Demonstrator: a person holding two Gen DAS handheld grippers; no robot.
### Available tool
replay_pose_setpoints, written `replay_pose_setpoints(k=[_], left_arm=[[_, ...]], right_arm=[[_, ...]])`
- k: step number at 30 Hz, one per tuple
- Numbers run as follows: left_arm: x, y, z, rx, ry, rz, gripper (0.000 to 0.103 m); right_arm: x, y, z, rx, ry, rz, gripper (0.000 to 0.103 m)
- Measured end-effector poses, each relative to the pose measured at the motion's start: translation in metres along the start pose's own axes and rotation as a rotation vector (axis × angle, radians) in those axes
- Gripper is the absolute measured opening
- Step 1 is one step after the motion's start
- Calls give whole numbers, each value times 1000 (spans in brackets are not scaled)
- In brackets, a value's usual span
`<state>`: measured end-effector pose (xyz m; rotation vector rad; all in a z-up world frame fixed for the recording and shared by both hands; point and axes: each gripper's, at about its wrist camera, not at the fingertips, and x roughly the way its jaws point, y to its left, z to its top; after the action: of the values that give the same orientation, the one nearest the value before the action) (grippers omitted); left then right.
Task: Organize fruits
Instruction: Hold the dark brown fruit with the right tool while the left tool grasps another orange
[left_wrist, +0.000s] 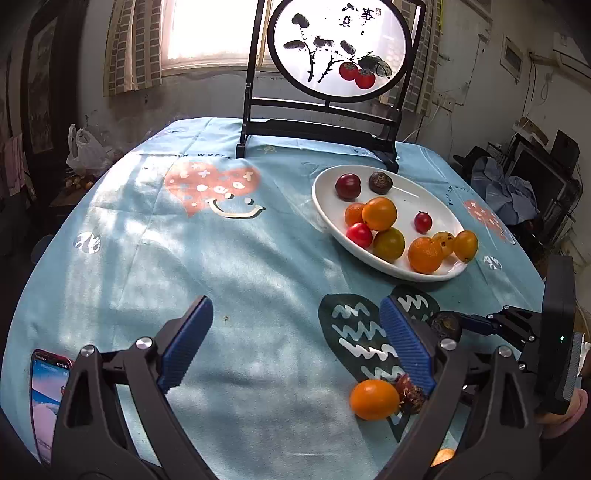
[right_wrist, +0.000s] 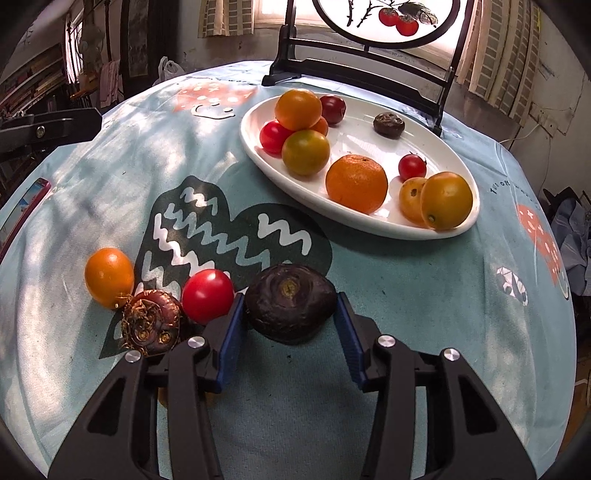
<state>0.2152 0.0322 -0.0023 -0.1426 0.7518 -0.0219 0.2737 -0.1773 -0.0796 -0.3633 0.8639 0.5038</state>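
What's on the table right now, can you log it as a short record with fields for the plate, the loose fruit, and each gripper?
plate: white oval plate on the blue tablecloth, holding a mix of orange, red and dark fruits
loose fruit: orange fruit, red tomato and brown water chestnut grouped on the cloth
left gripper: open, holding nothing
right gripper: fingers on either side of a dark water chestnut; contact can't be confirmed
other: phone at the table edge
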Motion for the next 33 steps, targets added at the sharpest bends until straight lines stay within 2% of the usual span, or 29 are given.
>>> replay_pose_setpoints(k=[4, 6, 9, 12, 14, 19, 23, 29, 33], left_arm=[[7, -8, -5, 65, 56, -40, 93], [8, -14, -9, 119, 89, -105, 93], [0, -23, -18, 219, 106, -251, 93], [-11, -30, -30, 319, 81, -306, 93], [-13, -32, -38, 364, 85, -318, 89], [4, -34, -52, 410, 165, -307, 69], [14, -37, -58, 421, 192, -292, 66], [17, -48, -64, 469, 172, -289, 61], [24, -50, -66, 477, 194, -281, 47]], right_arm=[[-2, -9, 1, 51, -2, 33, 47], [-6, -20, 3, 112, -13, 59, 47], [-8, -32, 3, 184, -14, 74, 47], [-8, -37, 2, 213, -3, 75, 47], [-9, -36, 2, 210, -4, 74, 47], [-8, -33, 2, 190, 0, 71, 47], [-7, -34, 2, 195, 5, 67, 47], [-11, -35, 3, 192, -5, 63, 47], [-13, -34, 3, 190, -10, 60, 47]])
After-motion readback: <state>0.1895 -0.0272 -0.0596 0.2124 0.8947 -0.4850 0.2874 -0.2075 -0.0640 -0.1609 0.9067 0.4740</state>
